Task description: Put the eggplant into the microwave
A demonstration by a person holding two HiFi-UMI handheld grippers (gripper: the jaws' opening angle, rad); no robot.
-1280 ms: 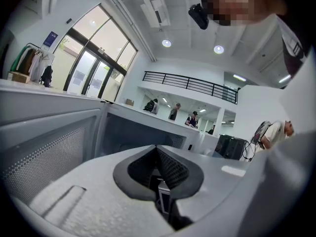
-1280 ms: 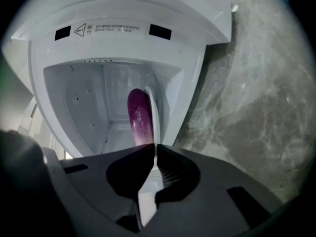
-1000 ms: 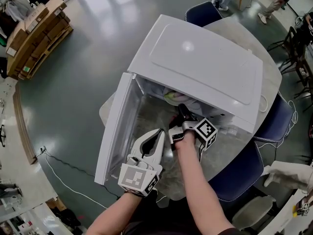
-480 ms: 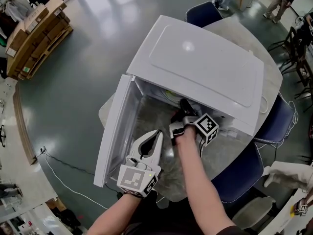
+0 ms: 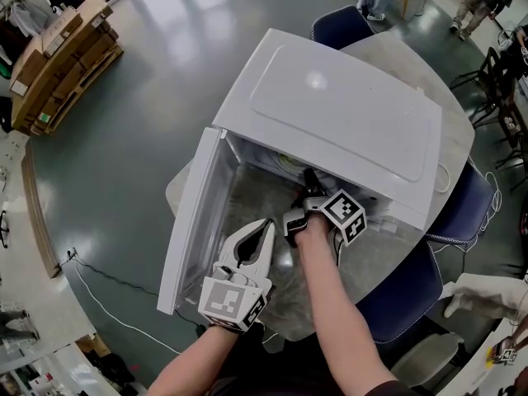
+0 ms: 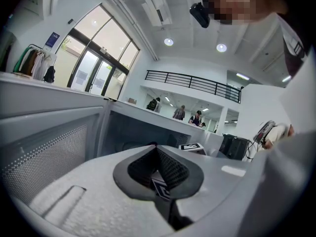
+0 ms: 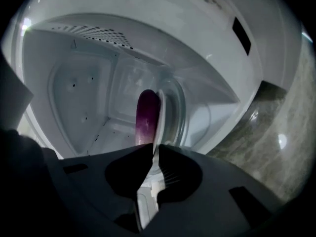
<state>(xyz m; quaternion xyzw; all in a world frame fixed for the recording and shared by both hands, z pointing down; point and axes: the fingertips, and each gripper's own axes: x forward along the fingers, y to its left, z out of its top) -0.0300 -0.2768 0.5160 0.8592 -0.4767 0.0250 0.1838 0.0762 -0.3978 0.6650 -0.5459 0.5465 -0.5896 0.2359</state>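
The white microwave [image 5: 346, 114] stands on the round table with its door [image 5: 194, 229] swung wide to the left. My right gripper [image 5: 309, 178] reaches into the cavity. In the right gripper view a purple eggplant [image 7: 147, 115] lies on a thin pale plate [image 7: 159, 113], seen edge-on over the glass turntable [image 7: 178, 113]. The right gripper [image 7: 153, 149] has the plate's rim between its jaws, which are opening. The plate [image 5: 285, 161] shows under the cavity's roof in the head view. My left gripper [image 5: 268, 224] rests shut and empty beside the door, also in its own view as gripper [image 6: 157, 148].
The marble table [image 5: 388, 254] extends only a little past the microwave. Blue chairs stand behind [image 5: 342, 25] and at the right [image 5: 396, 291]. A cable [image 5: 107, 291] runs over the floor at the left. Stacked cardboard [image 5: 66, 56] sits far left.
The right gripper has rolled and edged a little deeper into the cavity. The left gripper has stayed still.
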